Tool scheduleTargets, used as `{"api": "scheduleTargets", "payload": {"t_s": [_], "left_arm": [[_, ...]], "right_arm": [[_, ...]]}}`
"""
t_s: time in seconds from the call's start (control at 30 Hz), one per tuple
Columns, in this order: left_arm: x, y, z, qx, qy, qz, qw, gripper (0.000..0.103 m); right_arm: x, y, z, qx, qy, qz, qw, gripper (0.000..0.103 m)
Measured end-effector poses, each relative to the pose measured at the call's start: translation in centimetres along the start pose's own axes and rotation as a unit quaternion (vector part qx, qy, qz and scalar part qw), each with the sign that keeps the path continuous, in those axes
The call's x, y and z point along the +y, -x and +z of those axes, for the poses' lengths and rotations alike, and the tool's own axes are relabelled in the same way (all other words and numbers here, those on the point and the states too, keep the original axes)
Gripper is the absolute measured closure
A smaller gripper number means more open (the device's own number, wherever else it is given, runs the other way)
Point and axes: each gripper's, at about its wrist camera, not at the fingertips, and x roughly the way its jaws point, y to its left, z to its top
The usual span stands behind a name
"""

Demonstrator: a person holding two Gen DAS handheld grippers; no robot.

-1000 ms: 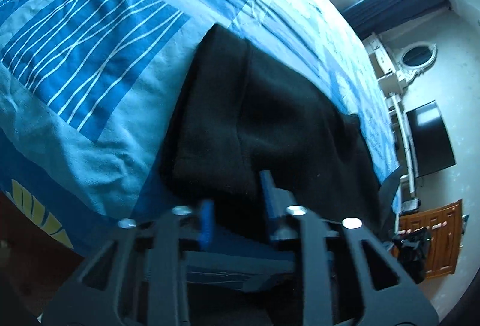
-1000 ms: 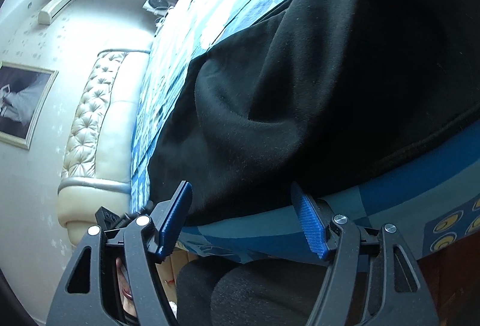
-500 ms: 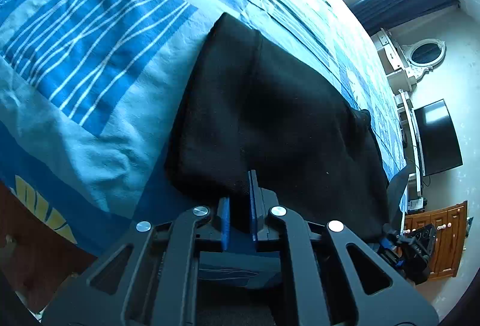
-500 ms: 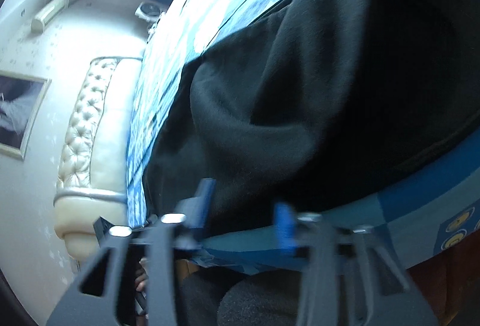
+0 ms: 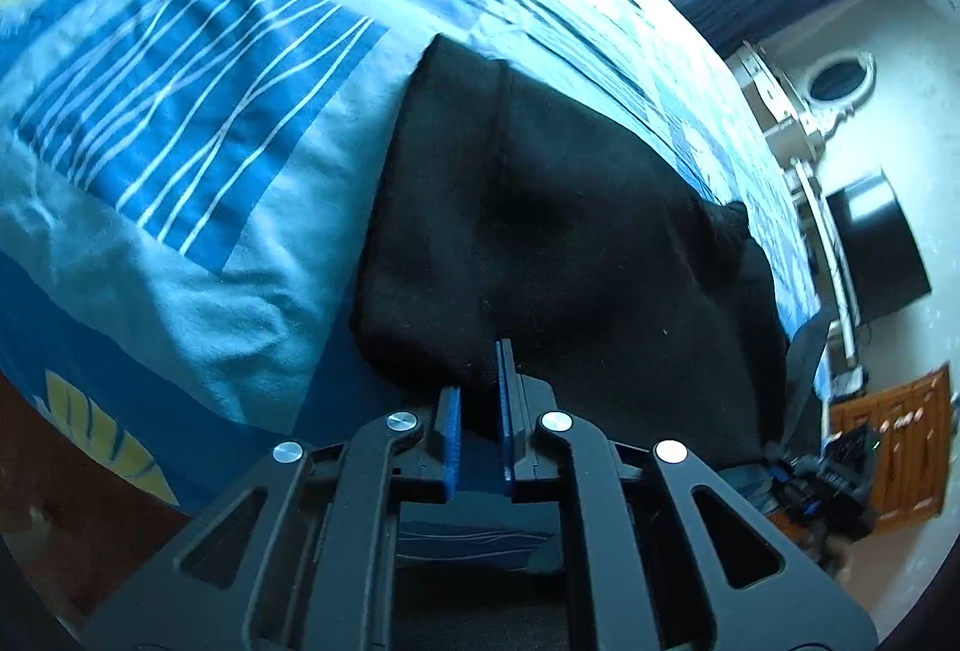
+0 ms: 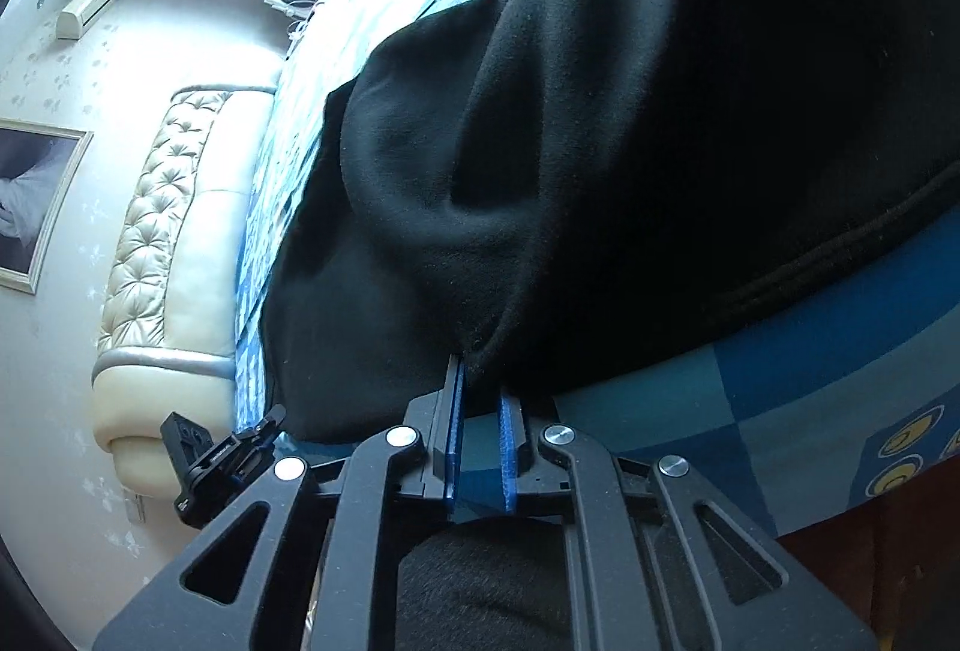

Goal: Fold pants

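Both grippers pinched the near edge of the black pants (image 5: 570, 231) on the bed (image 5: 198, 123): left gripper (image 5: 477, 381) and right gripper (image 6: 480, 387), fingers narrow, clamped on cloth.

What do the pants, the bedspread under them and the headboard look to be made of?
Pants: black, matte, thick soft knit, probably fleece or sweatshirt cotton; fuzzy nap, rounded folds, stitched hem. Bedspread: light woven cotton or similar, printed blue; fine wrinkles. Headboard: cream, glossy, button-tufted padding, leather or imitation; which one cannot be told.
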Motion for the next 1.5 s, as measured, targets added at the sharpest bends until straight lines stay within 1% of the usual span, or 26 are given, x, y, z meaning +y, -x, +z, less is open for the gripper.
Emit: {"api": "scheduleTargets", "payload": {"t_s": [0.03, 0.07, 0.1, 0.13, 0.17, 0.2, 0.23, 0.27, 0.3, 0.33, 0.4, 0.5, 0.6, 0.67, 0.77, 0.8, 0.87, 0.9, 0.93, 0.97, 1.13, 1.2, 1.3, 1.4, 1.43, 1.5], "left_arm": [[-0.4, 0.4, -0.2, -0.002, -0.016, 0.009, 0.9998, 0.092], [-1.0, 0.7, -0.3, -0.005, -0.030, 0.019, 0.9994, 0.090], [-1.5, 1.1, -0.5, -0.007, -0.046, 0.032, 0.9984, 0.086], [-2.2, 1.7, -0.9, -0.011, -0.068, 0.046, 0.9966, 0.083], [-2.9, 2.3, -1.4, -0.015, -0.088, 0.055, 0.9945, 0.080], [-3.6, 2.8, -1.8, -0.019, -0.106, 0.062, 0.9922, 0.076], [-4.1, 3.2, -2.0, -0.021, -0.119, 0.067, 0.9904, 0.073], [-4.7, 3.5, -2.3, -0.024, -0.132, 0.075, 0.9881, 0.064], [-5.4, 3.7, -2.4, -0.029, -0.143, 0.083, 0.9859, 0.055], [-6.2, 3.9, -2.6, -0.035, -0.155, 0.088, 0.9834, 0.053], [-7.5, 3.7, -2.4, -0.038, -0.166, 0.087, 0.9816, 0.048], [-9.2, 2.1, -1.8, -0.033, -0.161, 0.076, 0.9835, 0.039], [-9.9, 0.3, -1.5, -0.021, -0.143, 0.080, 0.9862, 0.039], [-10.1, -0.6, -1.6, -0.014, -0.129, 0.075, 0.9887, 0.039], [-9.9, -1.9, -1.8, 0.000, -0.111, 0.073, 0.9911, 0.039], [-9.8, -2.2, -2.0, 0.002, -0.107, 0.075, 0.9914, 0.038], [-9.7, -2.5, -2.2, 0.003, -0.105, 0.079, 0.9914, 0.038], [-9.7, -2.6, -2.2, 0.003, -0.104, 0.079, 0.9915, 0.037], [-9.7, -2.7, -2.2, 0.003, -0.101, 0.077, 0.9918, 0.036], [-9.7, -2.8, -2.2, 0.003, -0.099, 0.076, 0.9921, 0.035], [-10.0, -3.2, -2.0, 0.004, -0.095, 0.085, 0.9918, 0.031], [-10.2, -3.3, -2.2, 0.003, -0.101, 0.091, 0.9907, 0.030], [-10.4, -3.3, -2.3, 0.001, -0.109, 0.098, 0.9892, 0.030], [-10.5, -3.3, -2.3, -0.001, -0.112, 0.101, 0.9885, 0.030], [-10.5, -3.3, -2.3, -0.001, -0.111, 0.101, 0.9887, 0.030], [-10.5, -3.4, -2.3, 0.000, -0.108, 0.102, 0.9889, 0.030]], "right_arm": [[0.0, 0.3, 0.0, 0.004, -0.002, -0.001, 1.000, 0.085], [-0.1, 1.0, 0.1, 0.009, -0.005, -0.002, 1.000, 0.078], [-0.1, 1.8, 0.2, 0.008, -0.005, -0.004, 1.000, 0.074], [-0.3, 3.2, 0.6, 0.000, -0.003, -0.008, 1.000, 0.065], [-0.3, 4.4, 1.0, -0.011, 0.000, -0.012, 1.000, 0.062], [-0.5, 5.7, 1.7, -0.024, 0.002, -0.016, 1.000, 0.061], [-0.7, 7.7, 3.0, -0.046, 0.003, -0.027, 0.999, 0.055], [-0.9, 9.0, 4.0, -0.065, 0.002, -0.035, 0.997, 0.046], [-1.4, 11.0, 5.8, -0.096, -0.002, -0.048, 0.994, 0.044], [-1.7, 12.2, 7.2, -0.115, -0.006, -0.058, 0.992, 0.042], [-2.6, 14.7, 11.8, -0.156, -0.012, -0.101, 0.983, 0.039], [-3.7, 16.5, 18.8, -0.200, -0.032, -0.160, 0.966, 0.034], [-5.2, 16.1, 25.4, -0.209, -0.067, -0.203, 0.954, 0.032], [-6.1, 15.1, 28.5, -0.207, -0.087, -0.231, 0.947, 0.032], [-8.6, 14.0, 31.4, -0.199, -0.129, -0.248, 0.939, 0.032], [-9.0, 13.9, 31.6, -0.198, -0.134, -0.256, 0.937, 0.033], [-9.4, 13.6, 31.8, -0.194, -0.129, -0.269, 0.935, 0.066], [-9.8, 13.9, 31.5, -0.191, -0.123, -0.261, 0.938, 0.072], [-9.8, 14.2, 31.2, -0.192, -0.118, -0.247, 0.942, 0.088], [-9.7, 14.9, 30.7, -0.198, -0.111, -0.228, 0.947, 0.093], [-9.8, 21.0, 25.9, -0.255, -0.078, -0.145, 0.953, 0.093], [-10.9, 23.8, 23.0, -0.278, -0.075, -0.118, 0.951, 0.093], [-13.1, 27.0, 18.9, -0.302, -0.083, -0.092, 0.945, 0.093], [-16.6, 28.9, 14.8, -0.316, -0.108, -0.093, 0.938, 0.095], [-17.5, 29.1, 13.9, -0.317, -0.116, -0.094, 0.937, 0.098], [-20.0, 29.0, 12.1, -0.303, -0.136, -0.098, 0.938, 0.098]]}}
